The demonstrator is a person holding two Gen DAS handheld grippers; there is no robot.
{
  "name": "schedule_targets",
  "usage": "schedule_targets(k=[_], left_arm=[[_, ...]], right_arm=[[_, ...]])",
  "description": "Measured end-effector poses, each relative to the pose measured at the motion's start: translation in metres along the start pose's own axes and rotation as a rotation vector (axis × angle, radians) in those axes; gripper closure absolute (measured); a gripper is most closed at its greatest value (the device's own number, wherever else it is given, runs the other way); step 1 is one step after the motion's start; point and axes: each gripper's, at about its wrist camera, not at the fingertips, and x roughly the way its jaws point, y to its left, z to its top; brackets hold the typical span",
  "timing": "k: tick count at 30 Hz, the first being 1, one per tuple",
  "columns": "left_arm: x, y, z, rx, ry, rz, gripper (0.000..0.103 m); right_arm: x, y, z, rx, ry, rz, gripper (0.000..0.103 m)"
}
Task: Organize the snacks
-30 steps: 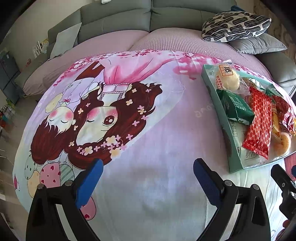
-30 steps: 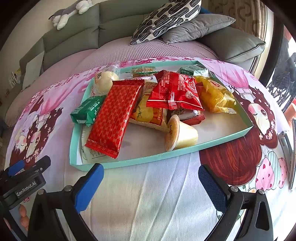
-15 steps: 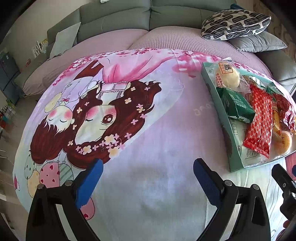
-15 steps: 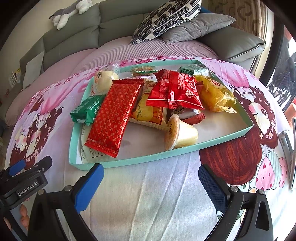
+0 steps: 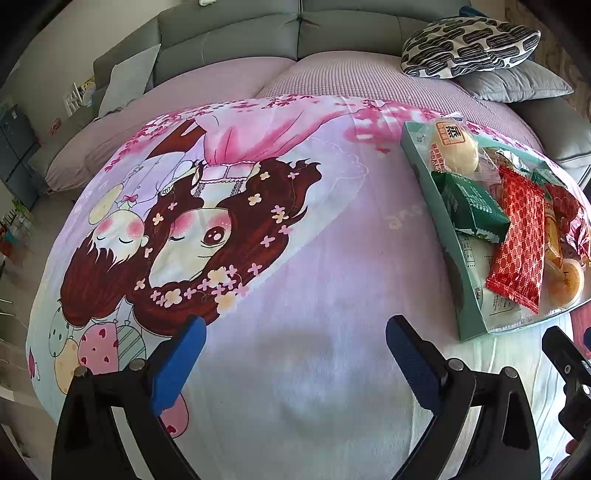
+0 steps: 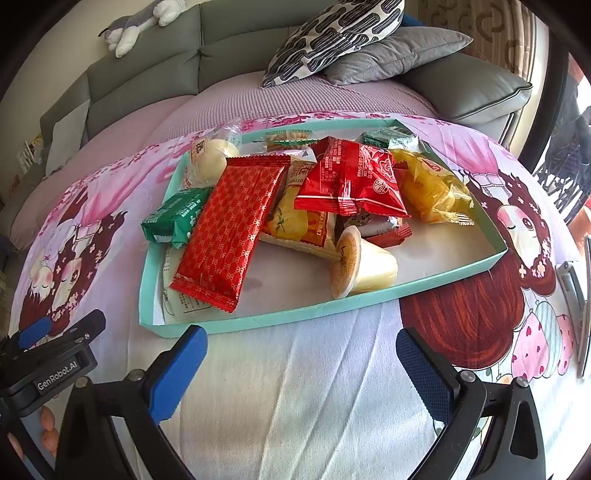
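- Barely anything is shifting: the snacks [image 6: 295,206] are lying heaped in the teal tray [image 6: 258,321] as before.
- Left gripper [image 5: 293,354] and right gripper [image 6: 301,363] are still hovering, jaws spread and empty, so sorting isn't advancing.

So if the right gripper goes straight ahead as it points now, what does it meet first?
Probably the near wall of the teal tray, which lies just ahead of the open right gripper. Behind that wall comes the pudding cup, though depth is hard to judge.

Teal tray [image 6: 424,286], red patterned wrapper [image 6: 229,229], b&w squiggle pillow [image 6: 332,33]
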Motion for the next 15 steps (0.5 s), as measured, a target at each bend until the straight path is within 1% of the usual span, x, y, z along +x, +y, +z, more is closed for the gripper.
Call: schedule_targets(k=[15], left_arm=[[0.0014, -0.0002, -0.0012, 0.001, 0.004, 0.003, 0.005]], right_arm=[[0.0003, -0.0009, 0.0002, 0.000, 0.001, 0.001, 0.000]])
